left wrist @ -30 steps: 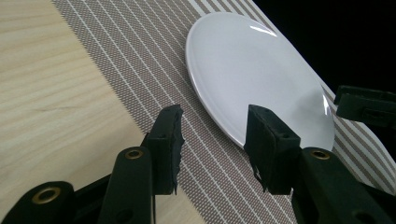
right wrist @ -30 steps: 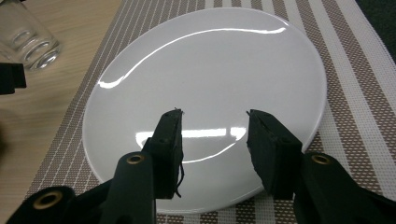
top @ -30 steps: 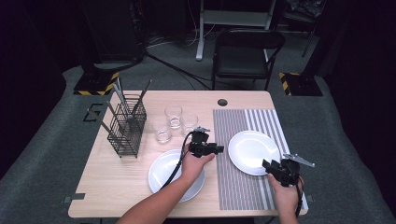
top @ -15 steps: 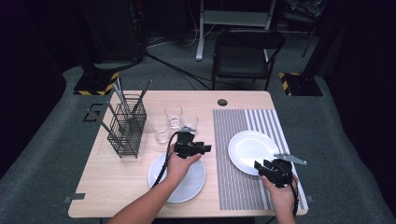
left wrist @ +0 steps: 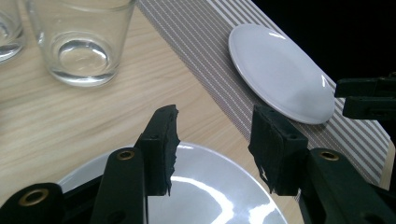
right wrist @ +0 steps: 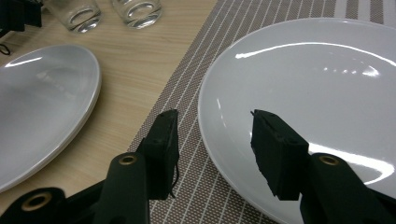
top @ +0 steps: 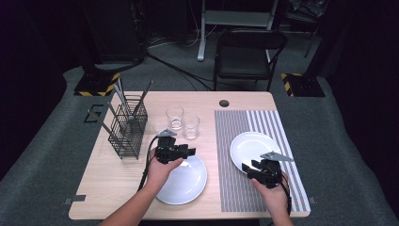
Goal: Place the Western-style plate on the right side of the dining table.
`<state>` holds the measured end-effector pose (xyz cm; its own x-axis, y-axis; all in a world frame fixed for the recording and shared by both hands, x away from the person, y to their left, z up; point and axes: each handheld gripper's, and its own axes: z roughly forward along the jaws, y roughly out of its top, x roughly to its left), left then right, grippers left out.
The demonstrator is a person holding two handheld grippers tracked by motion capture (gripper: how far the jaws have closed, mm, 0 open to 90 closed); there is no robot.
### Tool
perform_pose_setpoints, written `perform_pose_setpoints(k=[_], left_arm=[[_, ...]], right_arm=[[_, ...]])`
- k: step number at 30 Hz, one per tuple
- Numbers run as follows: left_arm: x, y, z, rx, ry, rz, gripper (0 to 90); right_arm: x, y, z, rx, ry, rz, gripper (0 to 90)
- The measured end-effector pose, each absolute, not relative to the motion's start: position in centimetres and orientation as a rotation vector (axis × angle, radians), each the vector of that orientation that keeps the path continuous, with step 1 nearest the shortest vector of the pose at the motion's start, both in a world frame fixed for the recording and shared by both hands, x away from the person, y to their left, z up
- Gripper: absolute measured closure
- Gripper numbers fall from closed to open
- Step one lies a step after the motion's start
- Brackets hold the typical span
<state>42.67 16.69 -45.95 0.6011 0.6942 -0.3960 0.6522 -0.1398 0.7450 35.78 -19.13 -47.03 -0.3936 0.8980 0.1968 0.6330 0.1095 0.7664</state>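
High view overhead facing forward, gripper views close, sharing striped mat [top: 244, 155]

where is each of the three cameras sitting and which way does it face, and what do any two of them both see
High view: above the person's side, looking forward and down on the light wooden table; both forearms, left gripper and right gripper show.
Left gripper view: rides the left gripper, looking over the near round white plate toward two clear drinking glasses; its open black jaws show.
Right gripper view: rides the right gripper, its open black jaws astride the rim of the far round white plate on the grey striped placemat.
Shared: both gripper views see both plates and the placemat.
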Motion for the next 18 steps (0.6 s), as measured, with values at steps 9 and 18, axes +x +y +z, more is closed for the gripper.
perform_pose_setpoints(k=[9, 18], left_arm=[[41.0, 19.7, -45.6, 1.84, 1.085, 0.087, 53.3], [39.6, 21.9, -45.7, 1.873, 1.099, 0.116, 56.7]], right_arm=[[35.8, -17.4, -46.7, 1.446, 2.148, 1.194, 51.7], [36.2, -16.1, -46.8, 1.407, 2.204, 1.214, 51.4]])
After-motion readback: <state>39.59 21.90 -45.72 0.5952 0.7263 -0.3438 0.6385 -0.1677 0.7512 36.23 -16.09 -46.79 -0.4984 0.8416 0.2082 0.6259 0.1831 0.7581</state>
